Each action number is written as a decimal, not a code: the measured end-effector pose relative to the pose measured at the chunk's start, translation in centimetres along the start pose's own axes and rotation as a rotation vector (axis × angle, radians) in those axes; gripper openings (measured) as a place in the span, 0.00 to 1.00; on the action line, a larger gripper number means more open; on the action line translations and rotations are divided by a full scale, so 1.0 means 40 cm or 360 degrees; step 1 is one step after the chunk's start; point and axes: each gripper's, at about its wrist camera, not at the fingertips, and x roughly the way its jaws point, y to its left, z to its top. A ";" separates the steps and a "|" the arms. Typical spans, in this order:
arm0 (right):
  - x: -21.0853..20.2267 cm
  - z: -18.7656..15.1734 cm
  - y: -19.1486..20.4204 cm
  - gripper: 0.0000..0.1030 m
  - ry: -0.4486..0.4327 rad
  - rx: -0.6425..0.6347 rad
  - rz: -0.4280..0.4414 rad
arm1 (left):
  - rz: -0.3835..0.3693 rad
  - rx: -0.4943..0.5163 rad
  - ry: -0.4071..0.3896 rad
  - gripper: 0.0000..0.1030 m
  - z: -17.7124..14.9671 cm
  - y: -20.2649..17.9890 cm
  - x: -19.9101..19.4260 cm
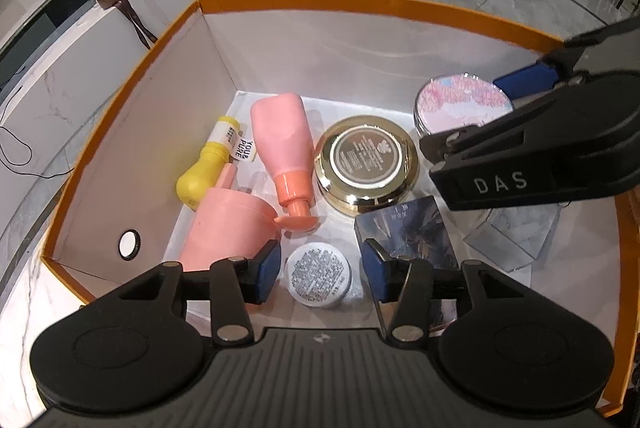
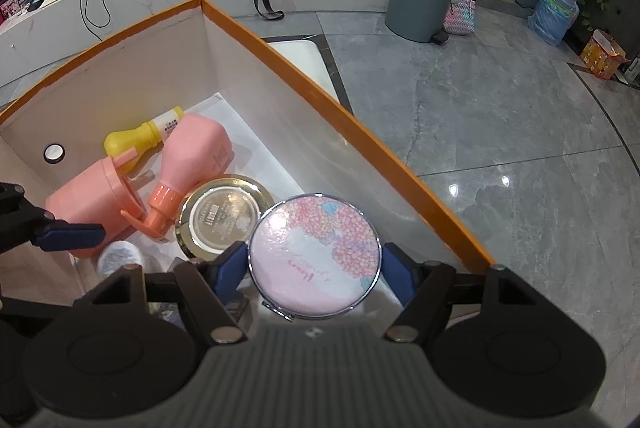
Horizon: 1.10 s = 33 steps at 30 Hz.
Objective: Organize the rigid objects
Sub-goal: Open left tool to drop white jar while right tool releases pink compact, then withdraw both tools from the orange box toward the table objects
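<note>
At lower centre of the right wrist view, the right gripper (image 2: 314,264) clasps a round floral compact mirror (image 2: 314,255) above the orange-rimmed box (image 2: 320,83). The left gripper (image 1: 320,268) hangs released over a white jar (image 1: 319,275) at lower centre.

The box (image 1: 120,131) looks like matt cardboard, pale and smooth inside with an orange edge. The round compact (image 2: 314,256) has a glossy printed lid of pink flowers and a bright metal rim. The gold jar (image 1: 366,163) shines like polished metal or plated plastic; which one cannot be told. The pink bottle (image 1: 282,135), pink cup (image 1: 228,228) and yellow bottle (image 1: 204,171) are smooth plastic with a soft sheen. The small white jar (image 1: 318,274) carries a printed paper-like label. The dark carton (image 1: 412,232) is glossy printed card. The right hand-held gripper (image 2: 314,268) is matt black plastic with blue pads (image 2: 230,268). The floor (image 2: 500,127) is polished grey stone.
</note>
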 end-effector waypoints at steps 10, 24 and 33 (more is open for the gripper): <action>-0.009 0.002 0.009 0.81 0.0000 -0.0021 0.0022 | 0.0005 -0.0011 -0.0030 0.54 0.000 0.010 -0.017; -0.036 0.010 0.017 0.81 -0.0053 -0.0005 0.0041 | 0.0015 -0.0049 -0.0123 0.54 -0.003 0.038 -0.077; -0.073 0.014 0.036 0.81 -0.0107 -0.0018 0.0052 | 0.0003 -0.0193 -0.0290 0.54 -0.061 0.109 -0.177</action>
